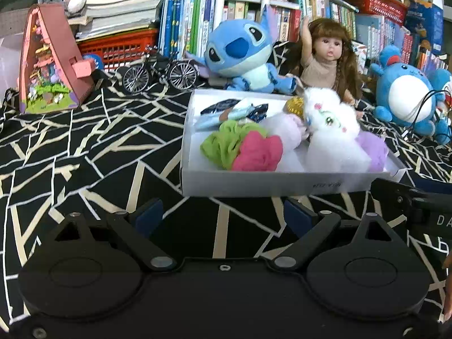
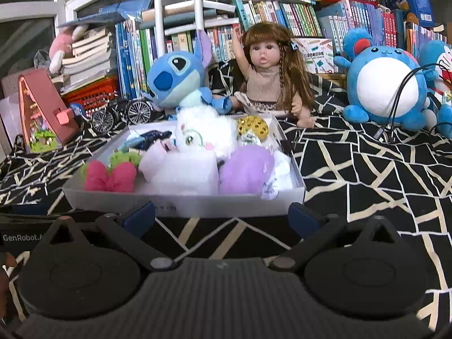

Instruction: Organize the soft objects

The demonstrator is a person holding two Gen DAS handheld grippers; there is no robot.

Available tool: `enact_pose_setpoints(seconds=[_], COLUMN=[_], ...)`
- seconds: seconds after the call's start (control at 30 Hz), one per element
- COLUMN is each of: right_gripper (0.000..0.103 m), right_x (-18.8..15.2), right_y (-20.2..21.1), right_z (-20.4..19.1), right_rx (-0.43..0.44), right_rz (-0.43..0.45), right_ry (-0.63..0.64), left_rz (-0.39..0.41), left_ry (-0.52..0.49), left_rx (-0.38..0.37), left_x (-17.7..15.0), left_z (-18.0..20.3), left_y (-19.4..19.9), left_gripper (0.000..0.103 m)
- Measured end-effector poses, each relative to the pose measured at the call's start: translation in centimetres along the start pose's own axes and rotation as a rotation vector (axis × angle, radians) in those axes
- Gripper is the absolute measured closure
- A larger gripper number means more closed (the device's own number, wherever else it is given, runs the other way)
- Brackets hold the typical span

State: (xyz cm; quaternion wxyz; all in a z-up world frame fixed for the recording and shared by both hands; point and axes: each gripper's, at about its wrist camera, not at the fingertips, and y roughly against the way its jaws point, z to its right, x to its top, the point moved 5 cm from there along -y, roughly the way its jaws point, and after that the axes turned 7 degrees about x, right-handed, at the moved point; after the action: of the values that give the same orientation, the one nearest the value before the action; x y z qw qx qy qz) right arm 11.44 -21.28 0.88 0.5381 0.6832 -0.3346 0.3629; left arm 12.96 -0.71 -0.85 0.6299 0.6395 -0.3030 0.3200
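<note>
Both our claws, left claw (image 1: 223, 212) and right claw (image 2: 223, 216), gape empty just short of the white box (image 2: 183, 204). Contents: white plush (image 2: 203, 135), purple puff (image 2: 245, 169), pink puff (image 2: 108, 176). We advise pinching each mid-body, lightly.

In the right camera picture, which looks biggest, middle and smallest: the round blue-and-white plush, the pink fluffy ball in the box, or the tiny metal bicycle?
1. Round blue-and-white plush, biggest.
2-3. Pink fluffy ball and tiny metal bicycle look alike in size; the ball sits nearer, so unsure.

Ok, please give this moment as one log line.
left gripper: open, empty | right gripper: open, empty | box: holds soft toys | both before box
</note>
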Motion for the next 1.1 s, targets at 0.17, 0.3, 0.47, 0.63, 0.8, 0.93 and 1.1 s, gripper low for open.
enact_pose_setpoints(seconds=[0.17, 0.3, 0.47, 0.63, 0.8, 0.93, 1.1], right_gripper=[0.0, 0.0, 0.0, 0.0, 0.0, 0.0, 0.0], right_x=[-0.7, -1.1, -1.5, -2.2, -2.3, -2.4, -2.4], right_y=[-0.6, -1.1, -1.8, -2.5, -2.6, -2.7, -3.1], right_z=[0.0, -0.1, 0.2, 0.4, 0.5, 0.3, -0.2], right_rx=[-0.009, -0.024, -0.04, -0.047, -0.046, -0.054, -0.077], right_rz=[-0.021, -0.033, -0.055, -0.082, -0.088, -0.101, -0.122], right_ry=[0.003, 0.005, -0.003, -0.016, -0.012, 0.009, 0.048], left_rz=[-0.025, -0.043, -0.03, -0.012, -0.007, -0.002, 0.001], left_ry=[0.007, 0.011, -0.005, -0.023, -0.018, -0.015, -0.01], left_rx=[0.019, 0.035, 0.057, 0.074, 0.074, 0.075, 0.072], left_x=[-0.7, -1.1, -1.2, -1.4, -1.4, -1.4, -1.4], left_z=[0.0, 0.1, 0.3, 0.7, 0.7, 0.6, 0.6], left_y=[-0.7, -1.4, -1.7, -2.1, -2.3, -2.4, -2.3], left_gripper=[0.011, 0.011, 0.008, 0.003, 0.0, 0.0, 0.0])
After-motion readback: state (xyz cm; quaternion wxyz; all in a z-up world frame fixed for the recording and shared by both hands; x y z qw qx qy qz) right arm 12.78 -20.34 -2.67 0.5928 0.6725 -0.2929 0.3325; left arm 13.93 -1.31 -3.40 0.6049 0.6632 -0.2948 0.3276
